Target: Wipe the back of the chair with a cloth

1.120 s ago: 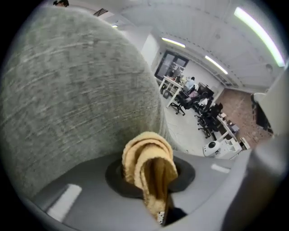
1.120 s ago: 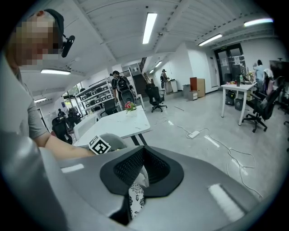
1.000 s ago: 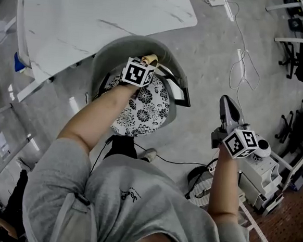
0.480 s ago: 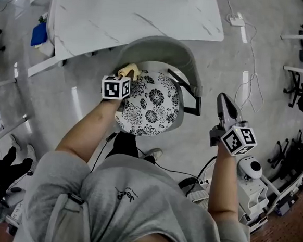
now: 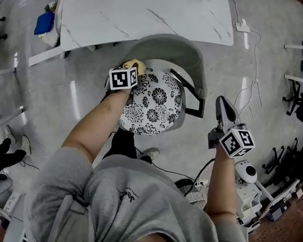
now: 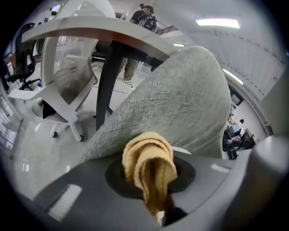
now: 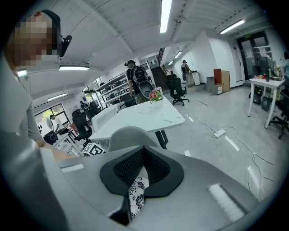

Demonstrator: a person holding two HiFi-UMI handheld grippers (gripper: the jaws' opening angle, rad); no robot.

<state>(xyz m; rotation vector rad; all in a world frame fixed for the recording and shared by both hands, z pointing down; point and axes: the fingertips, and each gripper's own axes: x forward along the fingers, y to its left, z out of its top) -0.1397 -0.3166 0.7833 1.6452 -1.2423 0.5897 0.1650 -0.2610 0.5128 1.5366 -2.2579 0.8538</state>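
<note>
The chair's grey fabric back [image 5: 168, 46] curves round a black-and-white floral seat cushion [image 5: 155, 102]. My left gripper [image 5: 130, 69] is shut on a folded yellow cloth [image 5: 132, 64], which sits at the left inner side of the back. In the left gripper view the cloth [image 6: 149, 164] bulges out between the jaws of the left gripper [image 6: 153, 185], right in front of the grey back [image 6: 180, 103]. My right gripper [image 5: 223, 103] hangs over the floor to the chair's right, shut and holding nothing. Its own view shows the right gripper [image 7: 142, 171] pointing at the chair back [image 7: 128, 135].
A white marble-look table [image 5: 144, 7] stands just behind the chair. A power strip with cables [image 5: 242, 27] lies on the floor at the back right. A white device [image 5: 246, 172] sits near my right arm. A white office chair [image 6: 67, 85] stands beyond the dark table leg [image 6: 106, 85].
My left gripper has carried the cloth from the middle of the chair back round to its left side. The right gripper has stayed beside the chair.
</note>
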